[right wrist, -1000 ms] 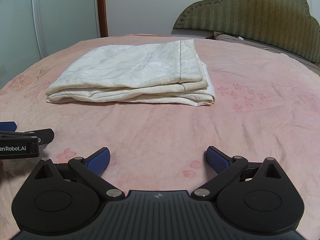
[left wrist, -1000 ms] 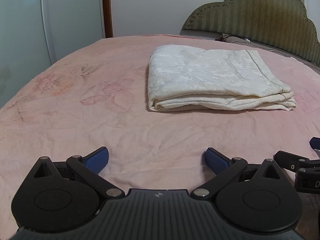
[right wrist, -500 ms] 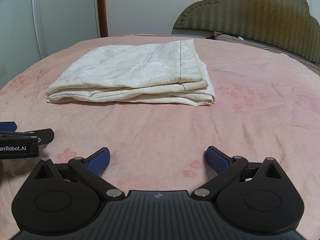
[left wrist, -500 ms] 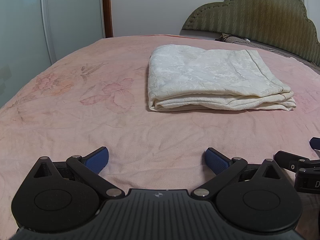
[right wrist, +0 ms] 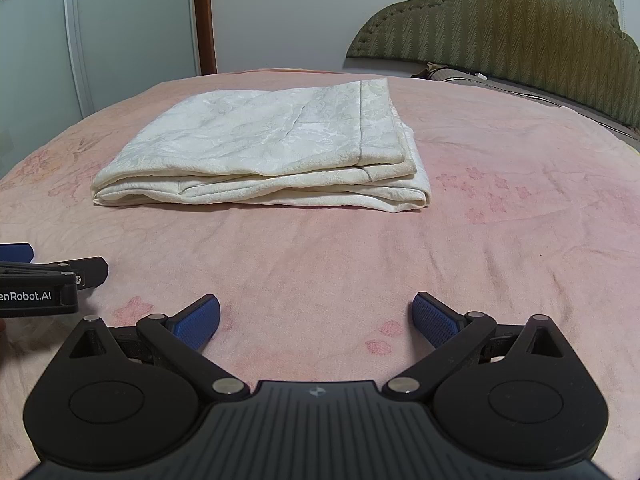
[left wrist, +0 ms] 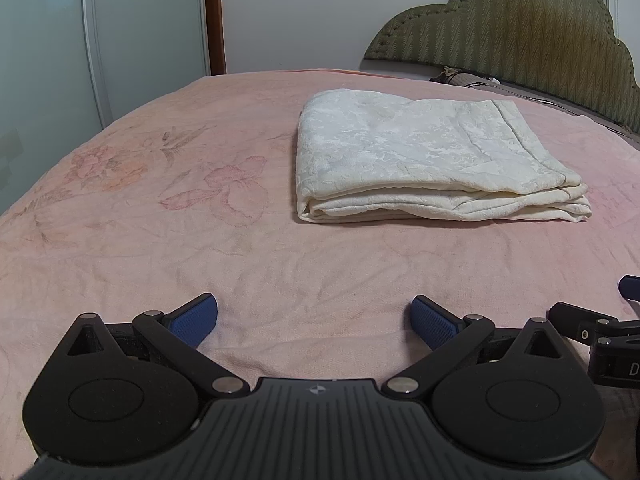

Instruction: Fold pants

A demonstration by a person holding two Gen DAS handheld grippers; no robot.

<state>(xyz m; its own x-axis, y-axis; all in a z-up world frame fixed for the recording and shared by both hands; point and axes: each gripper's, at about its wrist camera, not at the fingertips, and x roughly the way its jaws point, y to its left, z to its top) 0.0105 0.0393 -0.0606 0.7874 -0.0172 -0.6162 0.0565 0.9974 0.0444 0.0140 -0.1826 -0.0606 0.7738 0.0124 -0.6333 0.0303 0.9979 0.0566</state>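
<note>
fingers (left wrist: pixel 192 322) on the left gripper (left wrist: pixel 314 320) are spread wide and empty, blue pads low over the pink bedspread (left wrist: pixel 160 240). same on the right gripper (right wrist: pixel 316 318), fingers (right wrist: pixel 434 322) splayed apart, holding nothing. and the cream pants (left wrist: pixel 420 160) lie folded in a neat stacked rectangle on the bedspread, well ahead of both grippers, touching neither. from the right wrist view the pants (right wrist: pixel 272 152) sit ahead and to the left. behind the pants, the olive scalloped headboard (right wrist: pixel 500 28); a sliver of the other gripper shows beside each.
</note>
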